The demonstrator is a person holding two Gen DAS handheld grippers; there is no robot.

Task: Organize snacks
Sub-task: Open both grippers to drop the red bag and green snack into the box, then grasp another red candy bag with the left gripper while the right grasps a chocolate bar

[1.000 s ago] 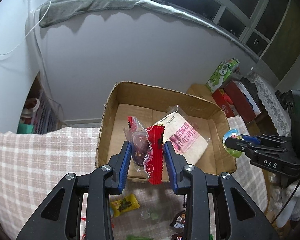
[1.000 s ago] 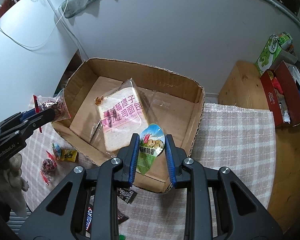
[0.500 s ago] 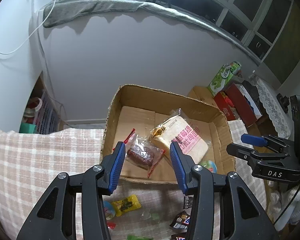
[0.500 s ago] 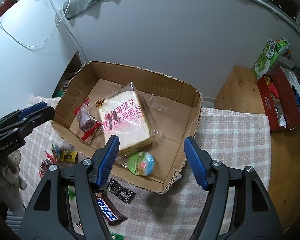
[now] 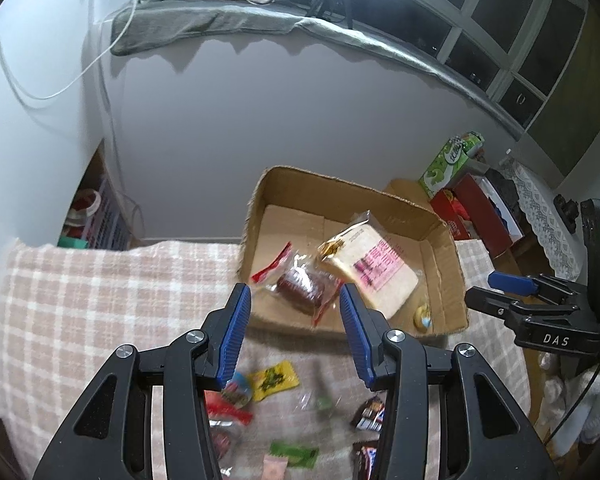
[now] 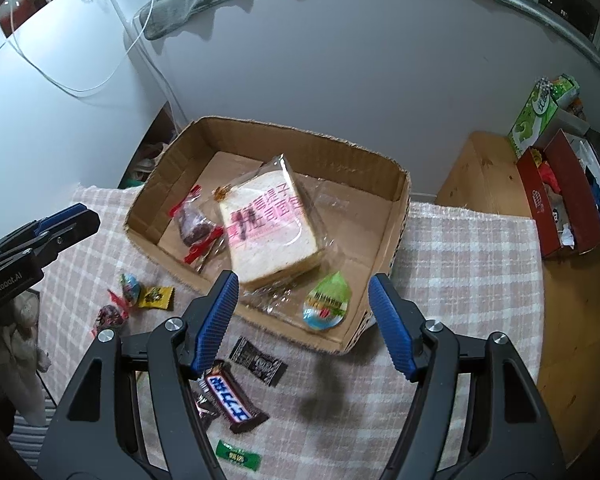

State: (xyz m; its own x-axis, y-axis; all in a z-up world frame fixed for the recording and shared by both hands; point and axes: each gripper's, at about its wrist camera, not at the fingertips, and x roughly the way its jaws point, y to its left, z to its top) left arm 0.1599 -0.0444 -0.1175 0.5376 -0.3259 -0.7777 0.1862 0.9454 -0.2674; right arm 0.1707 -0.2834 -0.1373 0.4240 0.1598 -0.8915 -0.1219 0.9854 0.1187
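- Both grippers empty: left gripper spread wide, right gripper spread wide too, nothing between the pads.
- Cardboard box on the checked cloth, far side against the wall. Already inside: bread pack in the middle, red-sealed pouch at its left, green teardrop pack in the near-right corner.
- Loose on the cloth, all nearer than the box front wall: Snickers bar, black wrapper, green stick pack, yellow candy, round foil candy, red-twist candy.
- Key relation, right side: Snickers bar just below and left of the right gripper's left pad, near-touching in view. Long axis runs diagonal, far-left to near-right, so probably needs a wrist turn to close across the short width.
- Black wrapper between the bar and the box wall, same diagonal lie, also on the right gripper's side.
- Left side: yellow candy just nearer than the left gripper's pads, slightly left of centre, long axis roughly left-right. Left wrist view blurred low down, so the other wrappers there are hard to tell apart.
- Judgement: left hand nearer to the yellow/foil/red cluster, right hand nearer to the 2 chocolate wrappers and the green stick. Each likely drops down and back toward the near edge.
- Task roughly 3 in, 6 or more still out.
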